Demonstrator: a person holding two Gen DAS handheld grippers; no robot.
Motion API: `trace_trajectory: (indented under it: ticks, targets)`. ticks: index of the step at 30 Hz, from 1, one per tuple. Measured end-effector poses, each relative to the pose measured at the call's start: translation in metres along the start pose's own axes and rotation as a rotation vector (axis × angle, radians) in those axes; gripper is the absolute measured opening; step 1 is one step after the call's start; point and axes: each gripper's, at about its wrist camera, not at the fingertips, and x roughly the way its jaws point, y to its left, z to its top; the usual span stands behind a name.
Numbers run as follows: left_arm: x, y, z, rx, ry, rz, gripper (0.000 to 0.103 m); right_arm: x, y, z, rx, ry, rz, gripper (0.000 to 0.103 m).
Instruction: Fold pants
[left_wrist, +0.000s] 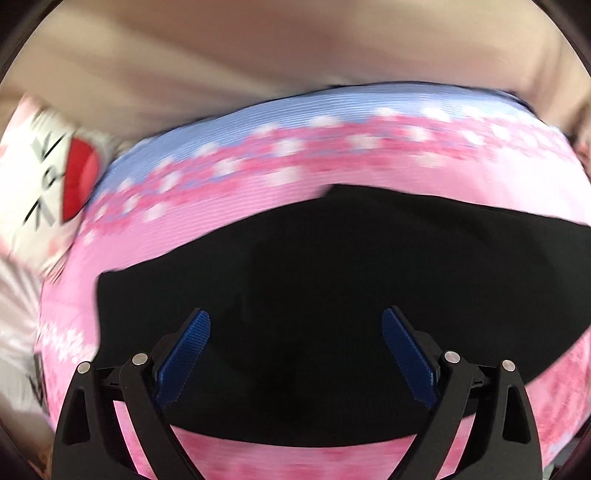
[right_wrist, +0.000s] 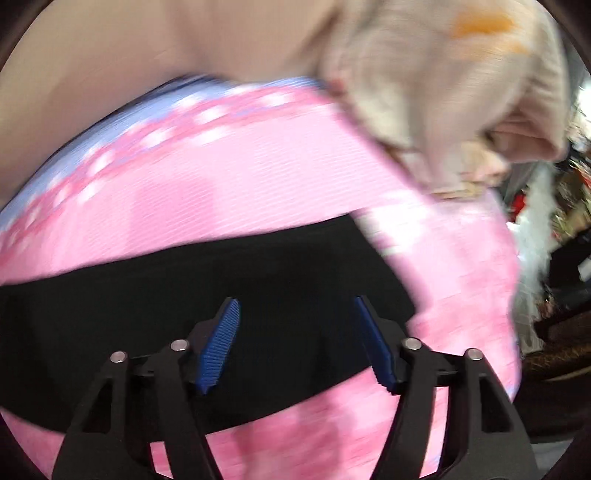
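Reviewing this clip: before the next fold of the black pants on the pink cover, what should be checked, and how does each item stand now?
1. Left gripper open, nothing between the pads: ok.
2. Right gripper open and empty: ok.
3. Black pants lying flat on the pink cover: ok as far as visible.
4. Pants edges sharp enough to aim a grasp: not ok, both views are blurred.
5. Beige cloth clear of the pants: cannot tell.

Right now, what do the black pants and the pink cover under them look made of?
Black pants: soft matte cloth, no sheen; weave unreadable through blur. Pink cover: printed textile, probably ribbed or woven, judging by its fine horizontal lines.
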Motion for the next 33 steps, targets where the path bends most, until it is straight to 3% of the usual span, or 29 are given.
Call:
trace_trajectory:
  ticks: [3,6,8,9,10,15,18,21,23,25,28,30,31,33]
  targets:
    - [-0.007,-0.047,0.003,0.059,-0.002,-0.029,0.092,0.025,-0.026,0.013,0.031,0.033,0.083,0.053]
    - [-0.010,-0.082,0.008,0.097,0.004,-0.036,0.092,0.049,-0.027,0.019,-0.011,0.066,0.105,0.051]
    - [-0.011,-0.101,0.011,0.107,0.006,-0.039,0.092,0.064,-0.026,0.019,-0.035,0.100,0.152,0.034]
    - [-0.012,-0.107,0.011,0.108,0.007,-0.037,0.092,0.072,-0.023,0.019,-0.054,0.111,0.172,0.017]
    - [-0.012,-0.112,0.013,0.110,0.008,-0.035,0.092,0.069,-0.020,0.020,-0.087,0.103,0.193,0.010]
    - [-0.011,-0.134,0.017,0.088,0.010,-0.007,0.092,0.037,-0.036,0.045,-0.085,-0.045,0.205,0.008]
    - [-0.002,-0.144,0.016,0.080,0.025,0.008,0.092,0.080,-0.027,0.039,-0.165,0.072,0.177,0.012]
    - [0.008,-0.150,0.012,0.091,0.041,0.046,0.092,0.073,-0.030,0.039,-0.112,0.052,0.186,0.024]
    - [0.008,-0.149,0.009,0.091,0.036,0.063,0.093,0.035,-0.027,0.039,-0.057,-0.043,0.197,0.024]
    - [0.006,-0.146,0.008,0.075,0.024,0.073,0.093,0.004,0.003,0.034,-0.128,-0.073,0.298,0.023]
    - [0.015,-0.136,0.011,0.031,0.030,0.087,0.093,-0.001,0.085,0.013,-0.287,0.017,0.475,0.022]
    - [0.025,-0.130,0.021,0.006,0.036,0.099,0.093,0.004,0.140,-0.006,-0.398,0.055,0.547,0.022]
    - [0.029,-0.128,0.025,0.001,0.031,0.103,0.093,0.009,0.164,-0.013,-0.444,0.074,0.564,0.019]
    - [0.044,-0.126,0.035,0.015,0.044,0.130,0.093,0.032,0.192,-0.018,-0.507,0.079,0.504,0.017]
